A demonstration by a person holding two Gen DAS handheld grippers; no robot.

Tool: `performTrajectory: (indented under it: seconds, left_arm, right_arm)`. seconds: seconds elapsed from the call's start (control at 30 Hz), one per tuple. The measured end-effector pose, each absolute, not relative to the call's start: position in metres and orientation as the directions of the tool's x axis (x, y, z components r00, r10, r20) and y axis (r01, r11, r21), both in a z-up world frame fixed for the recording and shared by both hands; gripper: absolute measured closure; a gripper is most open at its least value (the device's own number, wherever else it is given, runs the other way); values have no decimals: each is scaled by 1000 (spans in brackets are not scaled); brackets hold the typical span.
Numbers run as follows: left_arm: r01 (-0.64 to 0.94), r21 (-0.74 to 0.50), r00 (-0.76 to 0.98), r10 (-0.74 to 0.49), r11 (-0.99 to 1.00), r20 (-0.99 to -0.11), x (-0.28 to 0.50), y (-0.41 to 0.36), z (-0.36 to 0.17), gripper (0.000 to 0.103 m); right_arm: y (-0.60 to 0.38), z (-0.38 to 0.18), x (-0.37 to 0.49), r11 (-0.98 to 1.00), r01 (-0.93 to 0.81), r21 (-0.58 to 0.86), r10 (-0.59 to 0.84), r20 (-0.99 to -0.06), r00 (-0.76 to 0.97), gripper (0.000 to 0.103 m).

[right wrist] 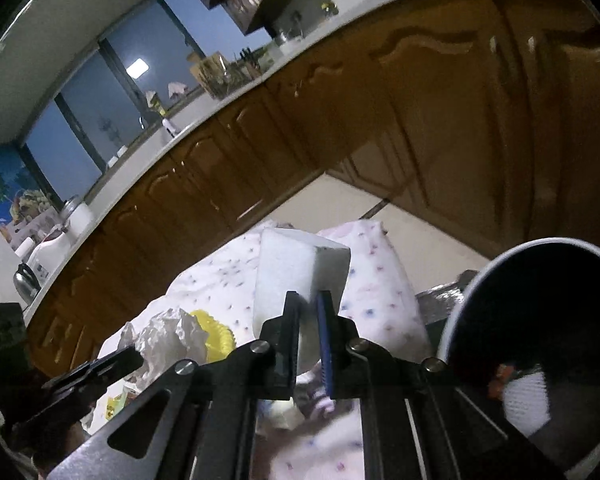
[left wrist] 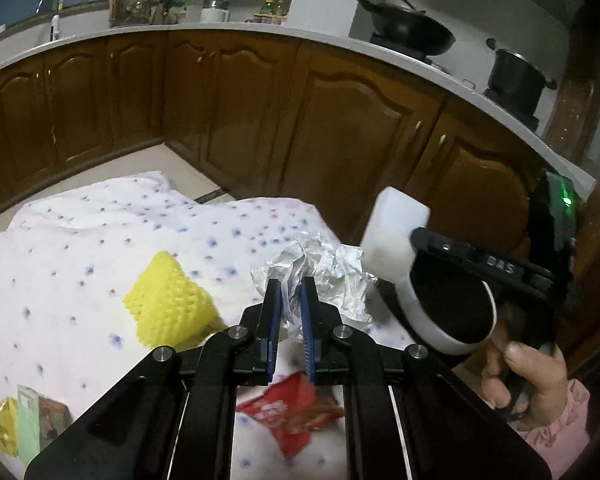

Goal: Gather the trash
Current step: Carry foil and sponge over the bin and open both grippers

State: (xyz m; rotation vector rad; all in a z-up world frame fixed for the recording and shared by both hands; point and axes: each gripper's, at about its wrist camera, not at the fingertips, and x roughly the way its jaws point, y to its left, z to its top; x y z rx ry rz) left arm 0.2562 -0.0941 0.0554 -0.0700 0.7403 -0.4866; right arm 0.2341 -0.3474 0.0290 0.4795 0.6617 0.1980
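Low in the left wrist frame your left gripper [left wrist: 290, 292] pinches the crumpled foil [left wrist: 320, 276] at centre, your right gripper [right wrist: 308, 304] clamps the white foam block [right wrist: 296, 276], and beyond, brown cabinets [left wrist: 260, 112] fill the upper frame.

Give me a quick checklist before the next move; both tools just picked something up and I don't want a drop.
1. Left tool shut on crumpled foil: ok.
2. Right tool shut on white foam block: ok.
3. Foam block seated deep between the pads: cannot tell, only its lower end is pinched.
4. Trash left on spotted cloth: not ok, yellow sponge and red wrapper remain.
5. Bin to drop into: cannot tell, none clearly seen.
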Motion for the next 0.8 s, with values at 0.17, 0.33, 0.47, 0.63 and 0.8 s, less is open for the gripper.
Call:
performTrajectory:
  seconds: [0.17, 0.33, 0.47, 0.63, 0.8]
  left_arm:
    - [437, -223, 622, -471, 872, -626, 240, -119, 59, 94]
    - [486, -225, 586, -506, 845, -633, 224, -152, 54, 94]
    - [519, -222, 557, -524, 825, -644, 213, -177, 48, 94]
    - [551, -218, 527, -538, 806, -657, 208, -209, 43, 94]
    - [572, -203, 510, -538, 795, -671, 211, -235, 40, 94]
  right_arm:
    - [-365, 34, 197, 902, 12, 432, 249, -544, 801, 94]
    - [-381, 33, 164, 927, 65, 370, 166, -559, 812, 94]
    - [-397, 30, 144, 933, 109, 342, 112, -566, 817, 94]
    - [-412, 25, 131, 938, 151, 313, 64, -582, 811, 94]
    - [-428, 17, 129, 934, 182, 308, 41, -598, 800, 94]
